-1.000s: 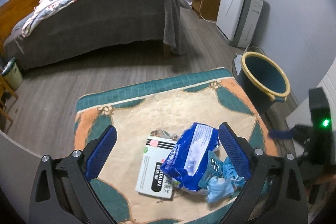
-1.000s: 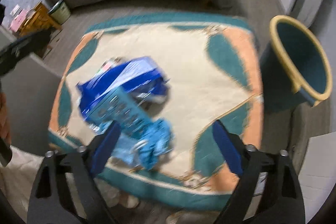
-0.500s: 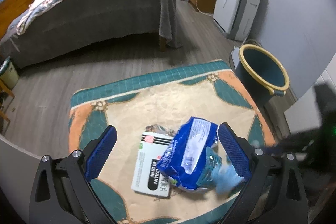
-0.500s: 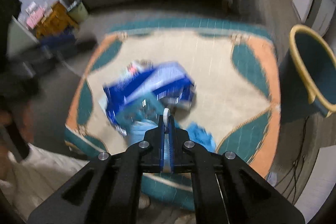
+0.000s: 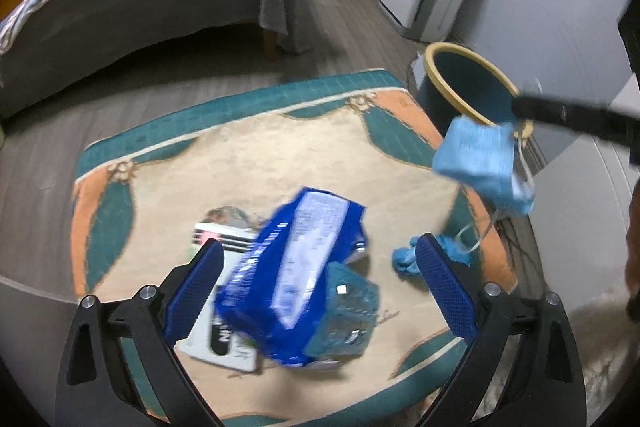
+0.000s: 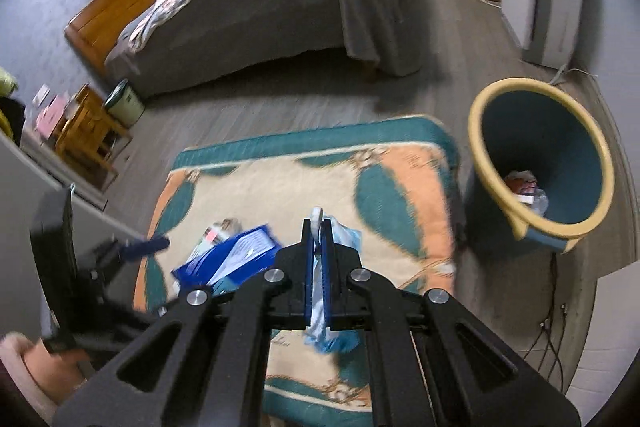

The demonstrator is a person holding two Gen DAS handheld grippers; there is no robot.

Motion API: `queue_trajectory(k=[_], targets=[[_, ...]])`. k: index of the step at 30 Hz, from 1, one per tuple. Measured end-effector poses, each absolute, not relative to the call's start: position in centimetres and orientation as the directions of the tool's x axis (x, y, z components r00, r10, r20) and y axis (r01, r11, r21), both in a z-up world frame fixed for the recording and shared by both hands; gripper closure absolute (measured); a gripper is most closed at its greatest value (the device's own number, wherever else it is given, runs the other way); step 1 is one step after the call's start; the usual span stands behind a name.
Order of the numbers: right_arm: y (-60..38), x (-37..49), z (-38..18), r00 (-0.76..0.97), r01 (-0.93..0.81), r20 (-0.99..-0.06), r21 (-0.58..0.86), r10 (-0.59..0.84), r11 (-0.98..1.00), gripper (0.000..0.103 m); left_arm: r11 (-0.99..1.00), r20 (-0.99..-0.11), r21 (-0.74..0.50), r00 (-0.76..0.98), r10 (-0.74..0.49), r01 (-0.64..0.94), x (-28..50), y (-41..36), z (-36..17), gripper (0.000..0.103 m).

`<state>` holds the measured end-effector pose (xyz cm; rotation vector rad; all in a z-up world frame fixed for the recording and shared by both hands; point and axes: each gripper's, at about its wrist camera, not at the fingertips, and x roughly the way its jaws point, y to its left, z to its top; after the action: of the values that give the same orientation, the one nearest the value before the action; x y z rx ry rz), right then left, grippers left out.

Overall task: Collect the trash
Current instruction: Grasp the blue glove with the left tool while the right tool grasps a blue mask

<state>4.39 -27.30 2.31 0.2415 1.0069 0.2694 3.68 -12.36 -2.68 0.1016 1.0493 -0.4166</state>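
My right gripper [image 6: 318, 227] is clenched on a light blue face mask [image 5: 480, 159], hanging near the teal bin [image 6: 560, 163]. My left gripper [image 5: 316, 267] gapes wide, empty, above the blue packet [image 5: 296, 267] on the rug [image 5: 280, 155]

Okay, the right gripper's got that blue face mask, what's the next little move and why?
Probably carry the right gripper sideways over the bin before opening. Its jaws are shut on the blue face mask, which hangs above the rug edge, short of the bin's rim, and the bin already holds trash.
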Motion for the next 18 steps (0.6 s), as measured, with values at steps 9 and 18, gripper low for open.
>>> queue_trajectory(k=[9, 18], targets=[[-31.6, 5.4, 2.5, 0.531, -0.027, -0.797, 0.324, 0.288, 0.946, 0.1, 0.856, -0.881, -0.104, 0.353, -0.316, 0.507, 1.4, -19.3, -6.7, 0.009], [-31.9, 5.4, 2.0, 0.513, -0.028, -0.808, 0.322, 0.29, 0.946, 0.1, 0.823, -0.928, -0.056, 0.275, -0.252, 0.566, 0.5, -22.7, -11.4, 0.038]])
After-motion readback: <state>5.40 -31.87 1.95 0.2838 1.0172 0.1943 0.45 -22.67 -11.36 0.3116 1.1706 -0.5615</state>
